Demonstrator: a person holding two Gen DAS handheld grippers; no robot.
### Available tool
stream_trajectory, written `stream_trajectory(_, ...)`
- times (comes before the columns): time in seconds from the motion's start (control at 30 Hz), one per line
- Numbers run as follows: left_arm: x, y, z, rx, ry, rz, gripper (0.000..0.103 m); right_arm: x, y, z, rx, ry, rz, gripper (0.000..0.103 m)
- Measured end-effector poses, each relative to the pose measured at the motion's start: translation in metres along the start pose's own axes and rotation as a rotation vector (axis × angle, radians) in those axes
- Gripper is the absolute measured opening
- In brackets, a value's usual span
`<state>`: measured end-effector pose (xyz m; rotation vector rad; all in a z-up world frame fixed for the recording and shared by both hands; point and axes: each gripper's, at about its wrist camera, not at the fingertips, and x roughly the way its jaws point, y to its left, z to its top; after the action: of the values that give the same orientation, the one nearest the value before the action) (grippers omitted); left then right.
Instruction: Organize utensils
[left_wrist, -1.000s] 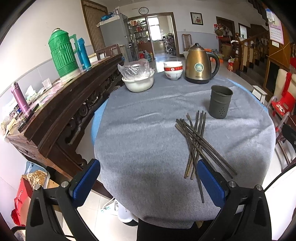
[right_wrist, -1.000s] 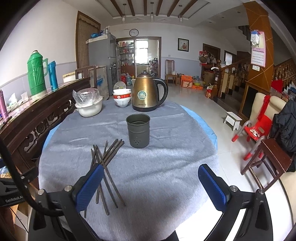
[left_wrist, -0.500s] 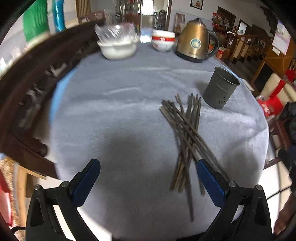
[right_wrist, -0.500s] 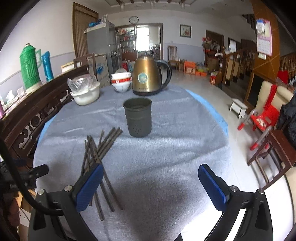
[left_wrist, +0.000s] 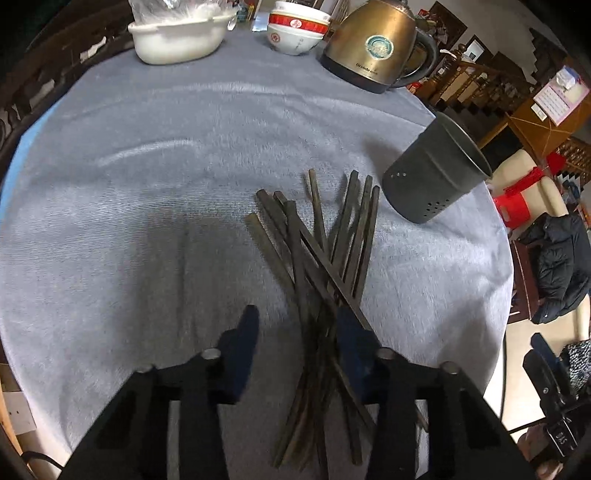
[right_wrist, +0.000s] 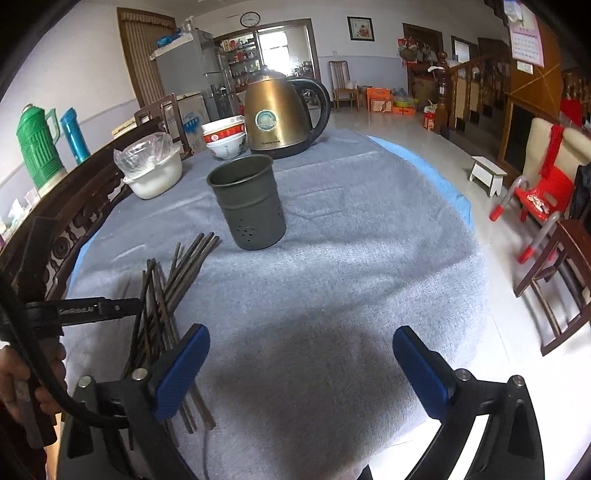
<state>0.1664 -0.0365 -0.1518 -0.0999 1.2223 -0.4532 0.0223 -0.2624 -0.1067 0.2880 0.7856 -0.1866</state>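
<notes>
1. The left tool is low over the gray-covered tabletop, its blue fingers partly closed around the near ends of the chopsticks; I cannot tell whether they actually grip the sticks.
2. The chopsticks lie in a crossed, fanned pile on the cloth, far ends spreading toward the dark cup.
3. That cup stands upright just beyond and right of the pile, apart from it.
4. The right tool hovers over bare cloth to the right of the pile, fingers spread wide, holding nothing.
5. At the far edge sit a brass kettle, stacked bowls and a white tub with a plastic bag.
</notes>
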Motion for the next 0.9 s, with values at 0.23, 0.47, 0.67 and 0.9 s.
stream_trajectory(0.23, 0.014, 0.015, 0.006, -0.018, 0.038, -0.065, 0.011, 0.019, 0.004, 0.011, 0.016, 0.034, 0.065, 0.076)
stream_trajectory(0.47, 0.006, 0.041, 0.001, -0.045, 0.035, -0.077, 0.008, 0.051, 0.039, 0.026, -0.033, 0.126, 0.211, 0.056)
stream_trajectory(0.67, 0.003, 0.053, 0.002, -0.048, 0.015, -0.088, 0.008, 0.094, 0.095, 0.034, -0.136, 0.222, 0.334, 0.041)
stream_trajectory(0.9, 0.002, 0.058, 0.013, -0.049, 0.019, -0.069, 0.008, 0.128, 0.145, 0.036, -0.182, 0.288, 0.370, 0.037)
